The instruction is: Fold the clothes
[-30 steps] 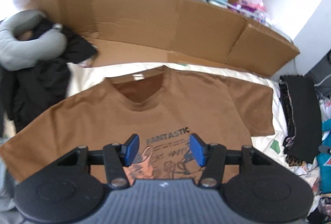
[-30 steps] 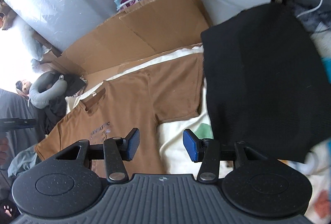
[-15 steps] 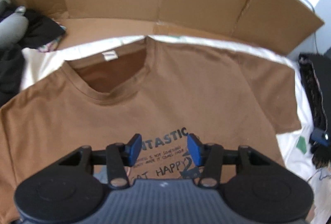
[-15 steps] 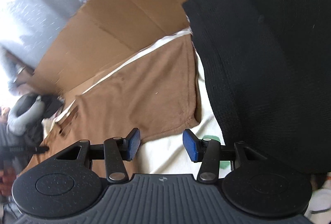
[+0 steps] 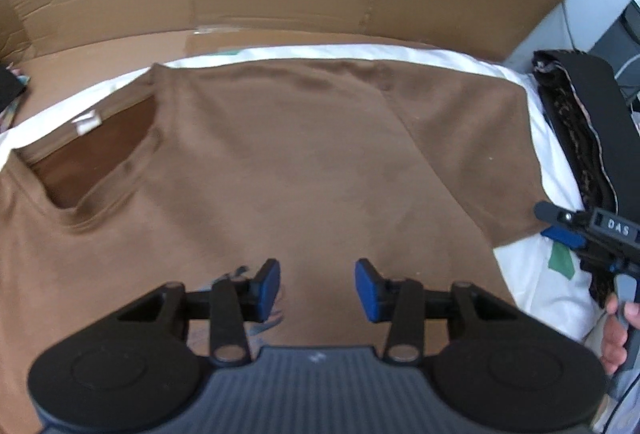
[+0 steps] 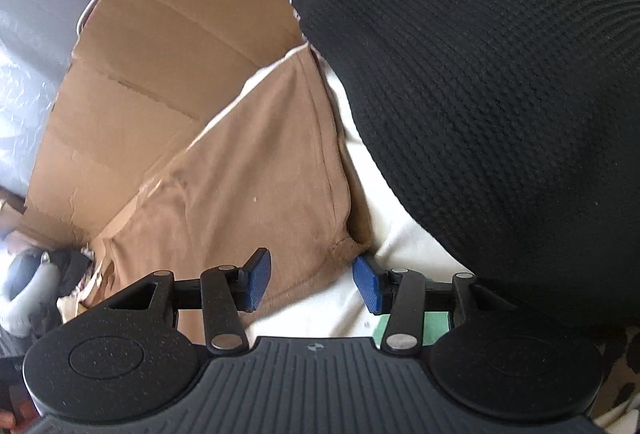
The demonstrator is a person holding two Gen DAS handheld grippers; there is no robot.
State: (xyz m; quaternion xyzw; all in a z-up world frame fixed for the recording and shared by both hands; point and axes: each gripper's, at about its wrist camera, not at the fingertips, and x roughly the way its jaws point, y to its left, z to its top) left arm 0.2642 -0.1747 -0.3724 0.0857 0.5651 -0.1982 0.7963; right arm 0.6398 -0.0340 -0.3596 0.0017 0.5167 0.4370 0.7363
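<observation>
Evidently the brown T-shirt [image 5: 304, 161] is spread flat directly beneath the left gripper [image 5: 316, 288], whose jaws have just been closing with nothing pinched between them. The right gripper [image 6: 310, 280] is held unclenched over the sleeve hem [image 6: 332, 169]. Soft, light cloth is expected; edges should be pinched.

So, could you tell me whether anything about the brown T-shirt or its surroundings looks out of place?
Nothing stands out. The brown T-shirt lies flat, front up, on the white sheet, its sleeve spread out. A black garment lies beside it, apart from the sleeve.
</observation>
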